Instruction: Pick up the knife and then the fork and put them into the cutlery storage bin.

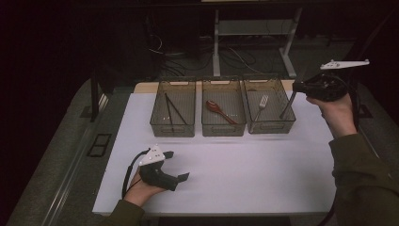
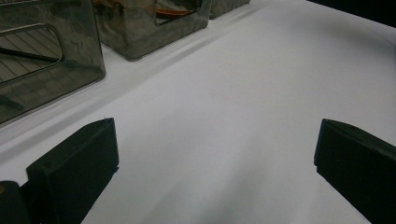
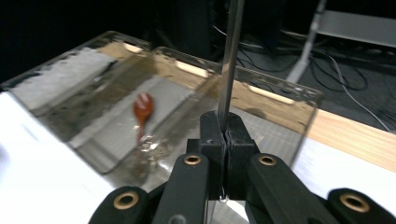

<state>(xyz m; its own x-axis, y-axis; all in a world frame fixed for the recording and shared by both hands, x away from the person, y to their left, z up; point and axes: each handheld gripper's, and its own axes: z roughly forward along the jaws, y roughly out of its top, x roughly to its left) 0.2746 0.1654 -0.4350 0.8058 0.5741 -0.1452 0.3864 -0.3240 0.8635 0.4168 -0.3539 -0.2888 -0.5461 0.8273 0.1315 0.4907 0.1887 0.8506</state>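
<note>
Smoky clear plastic on all three bins, lined up side by side across the far half of the white table (image 1: pixel 244 174). In the left bin (image 1: pixel 172 123), a pair of dark chopsticks (image 1: pixel 173 112) leaning crosswise. In the middle bin (image 1: pixel 223 126), a red spoon (image 1: pixel 219 111), bowl toward the far left; seen too from the right gripper view (image 3: pixel 141 112). In the right bin (image 1: pixel 270 125), a pale fork (image 1: pixel 261 104) with tines up toward the far end.

Right gripper (image 1: pixel 295 87) raised at the far right corner of the right bin, jaws clamped tight on a thin metal utensil (image 1: pixel 288 105) that hangs down at a slant into that bin. From the right gripper view (image 3: pixel 226 125), jaws pressed together around the slim grey shaft (image 3: pixel 230 60), which stands straight out beyond them over the bins; working end out of frame, so the kind of utensil impossible to tell.

Left gripper (image 1: pixel 176 165) low over the near left part of the table, held in the left hand (image 1: pixel 141 188), jaws spread wide with nothing between. From the left gripper view (image 2: pixel 215 158), just bare white tabletop between the two black jaws, the bins well off at upper left.
</note>
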